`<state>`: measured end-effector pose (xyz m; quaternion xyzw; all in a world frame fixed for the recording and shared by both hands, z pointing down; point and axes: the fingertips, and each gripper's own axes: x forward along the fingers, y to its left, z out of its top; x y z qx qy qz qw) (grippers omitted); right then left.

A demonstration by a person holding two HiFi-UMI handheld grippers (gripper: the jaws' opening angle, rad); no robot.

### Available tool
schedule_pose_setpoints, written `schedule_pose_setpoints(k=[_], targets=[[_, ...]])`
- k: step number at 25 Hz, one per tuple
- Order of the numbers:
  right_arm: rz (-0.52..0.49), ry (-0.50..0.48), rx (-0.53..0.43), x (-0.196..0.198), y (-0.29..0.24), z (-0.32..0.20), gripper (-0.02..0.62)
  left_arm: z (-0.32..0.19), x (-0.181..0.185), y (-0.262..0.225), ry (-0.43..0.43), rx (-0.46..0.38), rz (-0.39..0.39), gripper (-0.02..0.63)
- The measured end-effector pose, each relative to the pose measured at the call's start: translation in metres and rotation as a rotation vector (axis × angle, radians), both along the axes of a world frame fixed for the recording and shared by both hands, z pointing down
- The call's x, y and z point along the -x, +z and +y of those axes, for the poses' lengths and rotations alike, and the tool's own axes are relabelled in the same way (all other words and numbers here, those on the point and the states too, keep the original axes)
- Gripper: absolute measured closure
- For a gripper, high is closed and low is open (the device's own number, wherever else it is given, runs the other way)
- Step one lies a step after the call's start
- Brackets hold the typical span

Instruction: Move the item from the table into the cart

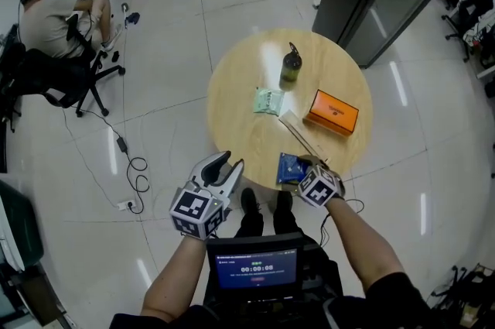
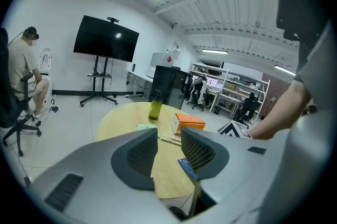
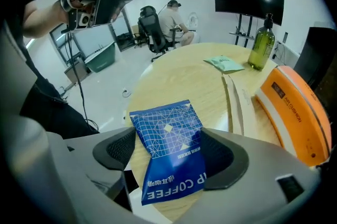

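While at table (image 3: 179,80) edge — coffee packet (image 3: 166,130) inside spread right gripper (image 3: 166,150) — seemingly unpinched.

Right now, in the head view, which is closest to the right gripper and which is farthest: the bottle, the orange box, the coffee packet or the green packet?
1. Coffee packet, between the right gripper's fingers.
2. Orange box, on the right.
3. Green packet, in the middle.
4. Bottle, at the far side.
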<state>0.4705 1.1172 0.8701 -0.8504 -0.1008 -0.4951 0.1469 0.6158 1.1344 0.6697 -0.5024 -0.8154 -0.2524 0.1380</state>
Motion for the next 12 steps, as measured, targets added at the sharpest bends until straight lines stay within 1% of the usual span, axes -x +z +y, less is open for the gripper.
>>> schedule_pose_setpoints(k=[3,4,6,7,9,12], targets=[[-0.003,0.022,0.008,0.001,0.006,0.005,0.238,-0.002,0.001,0.008,0.005,0.008,0.006,0.448],[-0.017,0.013,0.020,0.002,0.007,0.006,0.258,-0.003,0.001,0.009,0.004,0.012,0.007,0.448],[-0.049,-0.015,0.038,0.003,0.007,0.006,0.275,-0.005,0.002,0.008,0.005,0.018,0.006,0.448],[-0.058,-0.024,0.039,0.003,0.006,0.005,0.291,-0.006,0.003,0.008,0.008,0.018,0.004,0.448],[-0.069,-0.035,0.037,0.001,0.006,0.003,0.356,-0.008,0.005,0.009,0.015,0.015,0.001,0.448],[-0.060,-0.010,0.020,-0.004,0.003,0.002,0.398,-0.011,0.006,0.009,0.023,0.011,-0.003,0.449]])
